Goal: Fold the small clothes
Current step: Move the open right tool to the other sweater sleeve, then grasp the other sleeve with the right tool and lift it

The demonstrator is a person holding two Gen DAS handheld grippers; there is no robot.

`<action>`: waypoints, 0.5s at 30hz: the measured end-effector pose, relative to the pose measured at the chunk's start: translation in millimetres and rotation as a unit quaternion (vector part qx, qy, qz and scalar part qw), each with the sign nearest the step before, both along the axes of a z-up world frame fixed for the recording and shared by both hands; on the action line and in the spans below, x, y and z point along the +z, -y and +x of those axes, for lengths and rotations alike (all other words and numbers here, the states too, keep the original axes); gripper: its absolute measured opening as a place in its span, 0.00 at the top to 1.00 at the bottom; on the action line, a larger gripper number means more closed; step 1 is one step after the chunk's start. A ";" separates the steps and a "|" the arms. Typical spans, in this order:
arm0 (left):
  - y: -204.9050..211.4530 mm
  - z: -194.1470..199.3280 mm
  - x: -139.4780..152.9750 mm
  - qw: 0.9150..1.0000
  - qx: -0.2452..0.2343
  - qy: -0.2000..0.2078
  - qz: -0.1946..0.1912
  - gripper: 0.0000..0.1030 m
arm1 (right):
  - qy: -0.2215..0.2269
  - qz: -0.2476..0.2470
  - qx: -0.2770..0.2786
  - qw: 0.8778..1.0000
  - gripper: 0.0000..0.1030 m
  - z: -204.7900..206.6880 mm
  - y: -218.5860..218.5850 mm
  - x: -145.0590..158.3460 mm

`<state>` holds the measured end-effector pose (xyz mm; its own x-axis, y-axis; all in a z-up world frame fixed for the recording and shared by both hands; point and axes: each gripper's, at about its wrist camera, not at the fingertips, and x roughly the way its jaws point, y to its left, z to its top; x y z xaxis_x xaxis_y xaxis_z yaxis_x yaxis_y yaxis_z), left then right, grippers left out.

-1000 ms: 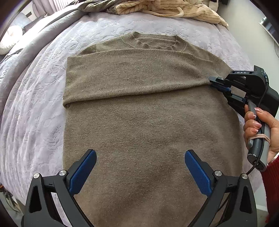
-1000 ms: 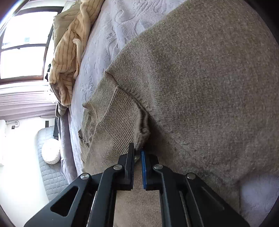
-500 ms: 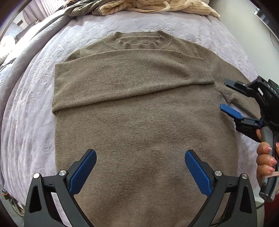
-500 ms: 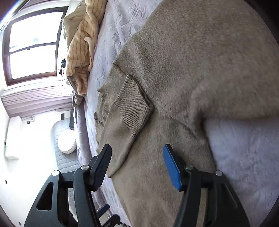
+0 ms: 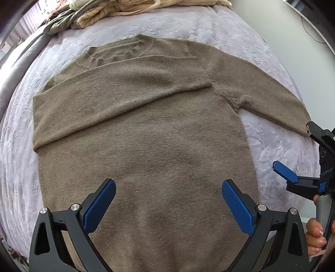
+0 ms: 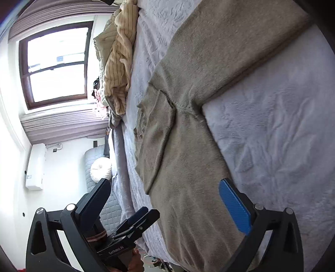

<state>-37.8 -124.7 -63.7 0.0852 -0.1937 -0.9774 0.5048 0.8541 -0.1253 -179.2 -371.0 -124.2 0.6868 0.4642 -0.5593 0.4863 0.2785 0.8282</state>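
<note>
The left gripper hangs over the bottom part of the sweater. Its 2 blue pads are spread wide, and it holds nothing. The right gripper is at the right side of the bed, over the blanket and just beside the end of the sweater's long sleeve. It is spread wide too, and nothing is between its fingers. A hand with pink nails holds its handle.

The brown sweater lies flat on the pale purple blanket, with its neck hole at the far end. 1 sleeve is folded across the chest, and its end lies close to the other armpit. The other sleeve sticks straight out to the right and lies flat on the blanket.

A heap of other clothes sits at the far end of the bed, past the neck hole. On top is a cream one with thin stripes.

From the right gripper's camera, the folded sleeve and the blanket show clearly. A window and a round white pillow are off to the side.
</note>
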 end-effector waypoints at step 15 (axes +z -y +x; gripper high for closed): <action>42.6 -8.4 -14.9 1.000 -0.025 -0.014 0.013 0.02 | -0.064 -0.086 -0.201 0.974 0.00 -90.7 149.0 15.6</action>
<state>-46.2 -167.3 -78.6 0.0495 -0.1715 -0.9839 0.5439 0.8309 -0.1175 -270.0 -520.0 -108.7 0.7133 0.0637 -0.6979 0.6809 0.1729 0.7117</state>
